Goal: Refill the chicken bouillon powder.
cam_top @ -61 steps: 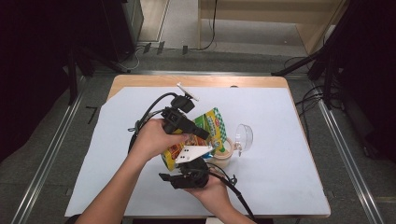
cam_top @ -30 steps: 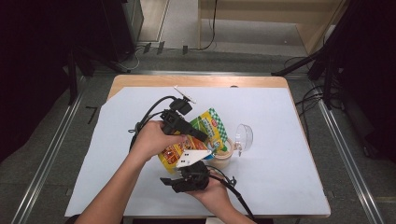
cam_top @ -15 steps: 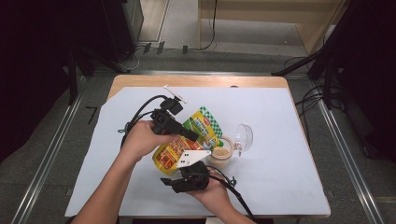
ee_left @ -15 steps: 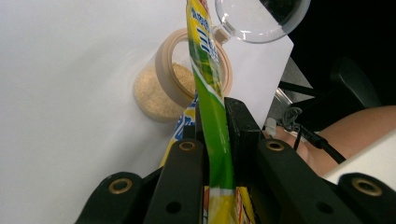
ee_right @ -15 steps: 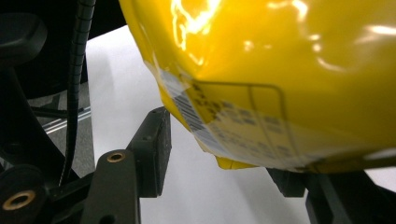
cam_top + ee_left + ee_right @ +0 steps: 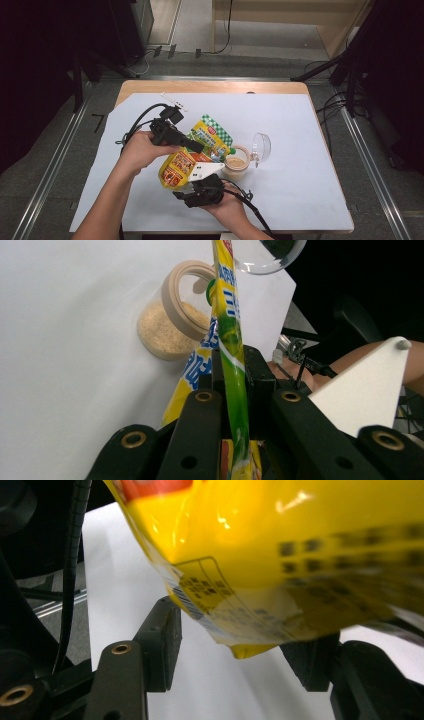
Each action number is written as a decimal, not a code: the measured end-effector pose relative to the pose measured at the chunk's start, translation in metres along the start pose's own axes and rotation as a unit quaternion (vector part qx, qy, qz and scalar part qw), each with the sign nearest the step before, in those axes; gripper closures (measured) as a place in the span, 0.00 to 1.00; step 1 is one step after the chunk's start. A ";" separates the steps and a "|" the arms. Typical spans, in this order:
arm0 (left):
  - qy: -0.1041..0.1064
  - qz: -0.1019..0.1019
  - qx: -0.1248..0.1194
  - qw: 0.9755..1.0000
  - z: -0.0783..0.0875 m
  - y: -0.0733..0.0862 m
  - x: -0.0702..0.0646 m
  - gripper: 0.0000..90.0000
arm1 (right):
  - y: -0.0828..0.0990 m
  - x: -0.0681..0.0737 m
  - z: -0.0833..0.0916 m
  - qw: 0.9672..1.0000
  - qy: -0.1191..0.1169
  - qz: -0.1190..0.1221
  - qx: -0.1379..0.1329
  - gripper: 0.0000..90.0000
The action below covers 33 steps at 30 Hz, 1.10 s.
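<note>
The left gripper clamps the yellow-and-green plastic pouch over the open beige jar. The right gripper, jaws half apart, has the pouch's bottom corner between them; contact unclear.

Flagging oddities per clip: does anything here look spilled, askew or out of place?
Nothing spilled. The yellow pouch hangs tilted in the air, pinched by the left tool, beside the open jar of beige granules. The jar's clear lid stands tipped on edge beside it.

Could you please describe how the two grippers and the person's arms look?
Both the left gripper and the right gripper are black, with brass-coloured pivots and a trailing black cable. The right gripper carries a white three-cornered plate. The forearms are bare, with no sleeves showing.
</note>
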<state>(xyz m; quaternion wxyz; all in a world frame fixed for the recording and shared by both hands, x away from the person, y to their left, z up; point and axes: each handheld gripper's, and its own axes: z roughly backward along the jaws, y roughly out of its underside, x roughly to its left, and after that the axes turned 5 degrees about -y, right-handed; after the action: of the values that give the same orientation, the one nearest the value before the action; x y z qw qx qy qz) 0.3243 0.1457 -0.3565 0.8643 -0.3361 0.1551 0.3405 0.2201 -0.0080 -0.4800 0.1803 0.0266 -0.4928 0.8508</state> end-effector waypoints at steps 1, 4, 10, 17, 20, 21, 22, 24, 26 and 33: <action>0.001 -0.002 -0.003 1.000 0.002 0.001 0.001 0.97 | 0.000 -0.001 0.001 1.000 0.003 0.000 -0.004 0.51; 0.013 -0.004 -0.008 1.000 0.006 0.002 0.004 0.98 | -0.001 -0.003 0.004 1.000 0.007 -0.002 -0.010 0.50; 0.032 -0.010 -0.023 0.999 0.016 0.005 0.007 0.98 | -0.002 -0.005 0.009 1.000 0.017 -0.003 -0.020 0.49; 0.037 -0.004 -0.041 0.998 0.025 0.008 0.014 0.98 | -0.004 -0.007 0.014 0.999 0.023 -0.003 -0.031 0.47; 0.041 0.000 -0.051 0.998 0.029 0.010 0.016 0.99 | -0.005 -0.008 0.017 0.999 0.022 -0.005 -0.035 0.47; 0.041 0.000 -0.052 0.998 0.030 0.010 0.017 0.99 | -0.005 -0.008 0.018 0.999 0.023 -0.006 -0.037 0.47; 0.039 0.002 -0.055 0.998 0.032 0.011 0.019 0.99 | -0.006 -0.008 0.019 0.999 0.023 -0.005 -0.038 0.47; 0.033 0.010 -0.060 0.998 0.034 0.012 0.021 0.99 | -0.008 -0.009 0.021 0.999 0.026 -0.005 -0.039 0.47; 0.028 0.025 -0.072 0.997 0.037 0.013 0.025 0.99 | -0.009 -0.010 0.022 0.999 0.032 -0.006 -0.033 0.47; 0.006 0.037 -0.098 0.994 0.046 0.018 0.036 0.99 | -0.009 -0.012 0.025 0.999 0.043 -0.013 -0.026 0.47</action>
<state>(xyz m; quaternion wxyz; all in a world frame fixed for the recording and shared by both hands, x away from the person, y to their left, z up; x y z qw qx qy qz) 0.3392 0.2045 -0.3491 0.8131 -0.4150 0.1387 0.3839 0.2314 -0.0286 -0.4627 0.2133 -0.0088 -0.5064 0.8355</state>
